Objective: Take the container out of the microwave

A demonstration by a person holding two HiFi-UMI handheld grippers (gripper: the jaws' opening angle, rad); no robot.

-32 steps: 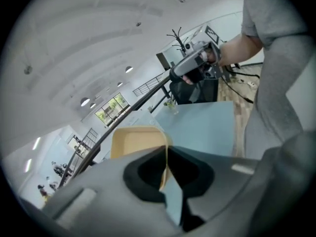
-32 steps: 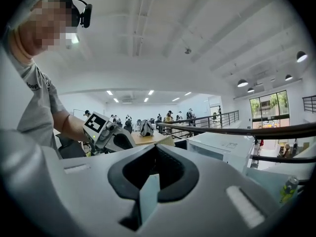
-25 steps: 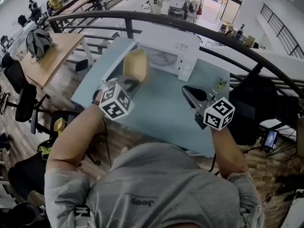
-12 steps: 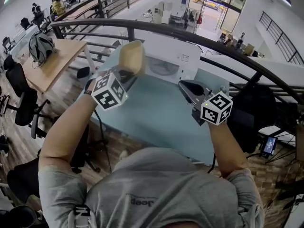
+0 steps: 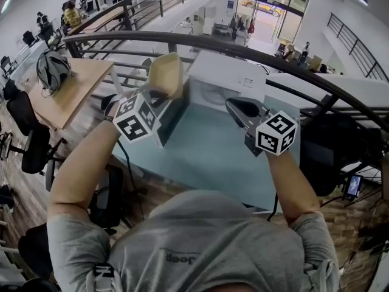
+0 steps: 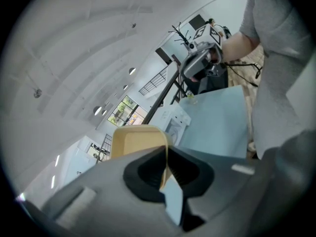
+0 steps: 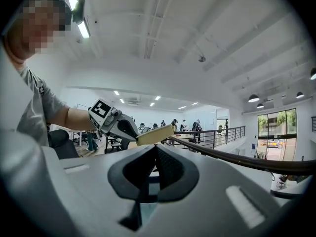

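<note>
A tan, shallow container (image 5: 165, 73) is held up in the air, tilted on edge, left of the white microwave (image 5: 228, 81). My left gripper (image 5: 159, 96) is shut on its rim; in the left gripper view the container (image 6: 137, 143) stands up from between the closed jaws of that gripper (image 6: 164, 167). The microwave door (image 5: 172, 115) hangs open on the left. My right gripper (image 5: 234, 105) hovers in front of the microwave, shut with nothing in it. In the right gripper view, the container (image 7: 155, 134) shows beyond the right gripper (image 7: 155, 154).
The microwave stands at the back of a light blue table (image 5: 213, 157). A dark curved railing (image 5: 285, 62) runs behind it. A wooden desk (image 5: 64, 84) with a helmet and office chairs (image 5: 27, 142) lie to the left, a floor below.
My left gripper has lifted the container higher and a little farther from me, away from the microwave opening. The right gripper has risen slightly and stayed shut.
</note>
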